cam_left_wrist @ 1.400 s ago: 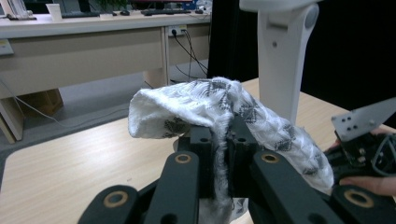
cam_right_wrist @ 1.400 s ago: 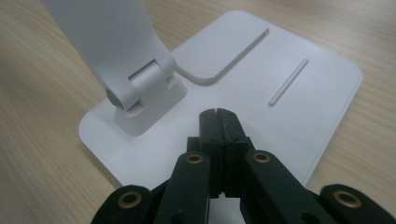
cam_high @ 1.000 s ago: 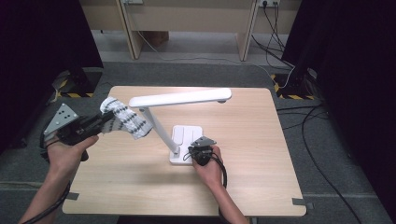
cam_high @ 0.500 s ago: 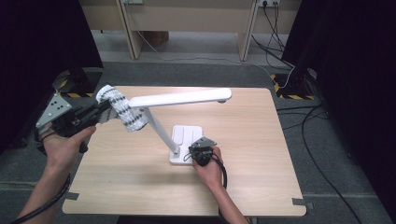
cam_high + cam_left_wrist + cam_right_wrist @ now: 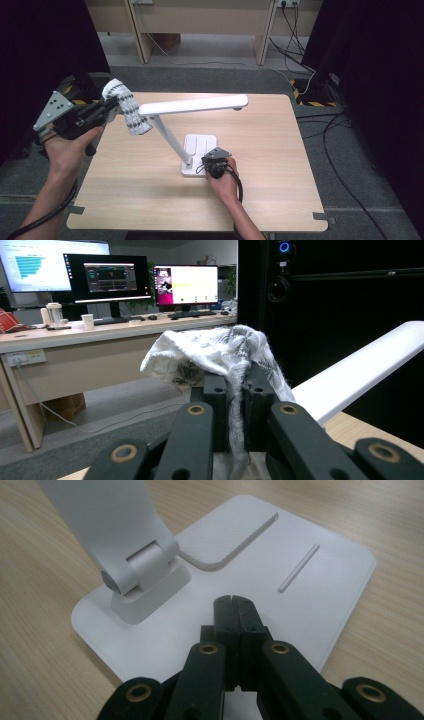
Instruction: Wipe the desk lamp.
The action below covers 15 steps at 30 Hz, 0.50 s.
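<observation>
Counter [image 5: 280, 200] carries a white desk lamp [image 5: 192, 105]; the high view alone shows its whole arm. Right gripper [image 5: 234, 605], jaws pressed together, rests on the lamp base [image 5: 310, 595]. Left gripper [image 5: 107, 107] pinches a patterned cloth [image 5: 220, 352] raised beside the lamp arm's end; the cloth's lower end is cut off in the left gripper view.

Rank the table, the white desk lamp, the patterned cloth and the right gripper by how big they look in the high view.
1. table, largest by far
2. white desk lamp
3. patterned cloth
4. right gripper

The cloth and the right gripper look close in size; the cloth is held higher, nearer the camera, so that pair is unsure.
</observation>
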### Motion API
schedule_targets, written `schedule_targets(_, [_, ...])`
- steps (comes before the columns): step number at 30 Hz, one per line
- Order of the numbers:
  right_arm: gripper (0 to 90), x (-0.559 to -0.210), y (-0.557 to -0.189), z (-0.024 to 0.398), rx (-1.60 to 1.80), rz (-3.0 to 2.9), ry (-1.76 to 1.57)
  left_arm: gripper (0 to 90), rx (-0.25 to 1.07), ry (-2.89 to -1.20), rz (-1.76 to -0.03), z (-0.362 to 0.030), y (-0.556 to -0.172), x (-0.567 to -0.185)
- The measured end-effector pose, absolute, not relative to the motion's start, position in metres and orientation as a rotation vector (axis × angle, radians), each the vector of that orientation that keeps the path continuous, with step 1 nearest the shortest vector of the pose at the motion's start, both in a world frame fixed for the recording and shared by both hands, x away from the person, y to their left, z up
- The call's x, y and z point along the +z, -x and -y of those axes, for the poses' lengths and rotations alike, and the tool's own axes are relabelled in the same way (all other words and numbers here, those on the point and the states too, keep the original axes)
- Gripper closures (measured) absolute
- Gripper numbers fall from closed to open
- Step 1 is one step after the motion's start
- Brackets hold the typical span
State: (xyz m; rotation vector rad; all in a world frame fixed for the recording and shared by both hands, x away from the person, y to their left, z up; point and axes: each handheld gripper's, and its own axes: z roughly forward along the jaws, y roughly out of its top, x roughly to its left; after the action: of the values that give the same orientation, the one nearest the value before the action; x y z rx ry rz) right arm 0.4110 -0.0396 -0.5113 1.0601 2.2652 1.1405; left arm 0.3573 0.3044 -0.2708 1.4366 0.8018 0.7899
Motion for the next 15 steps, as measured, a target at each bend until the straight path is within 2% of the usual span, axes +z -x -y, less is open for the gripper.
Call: schedule_targets(15, [90.0, -0.512, -0.411, 0.038, 1.147, -2.266, -1.056, 83.7, 0.721, -1.483, -0.74, -0.269, -0.363, -0.265])
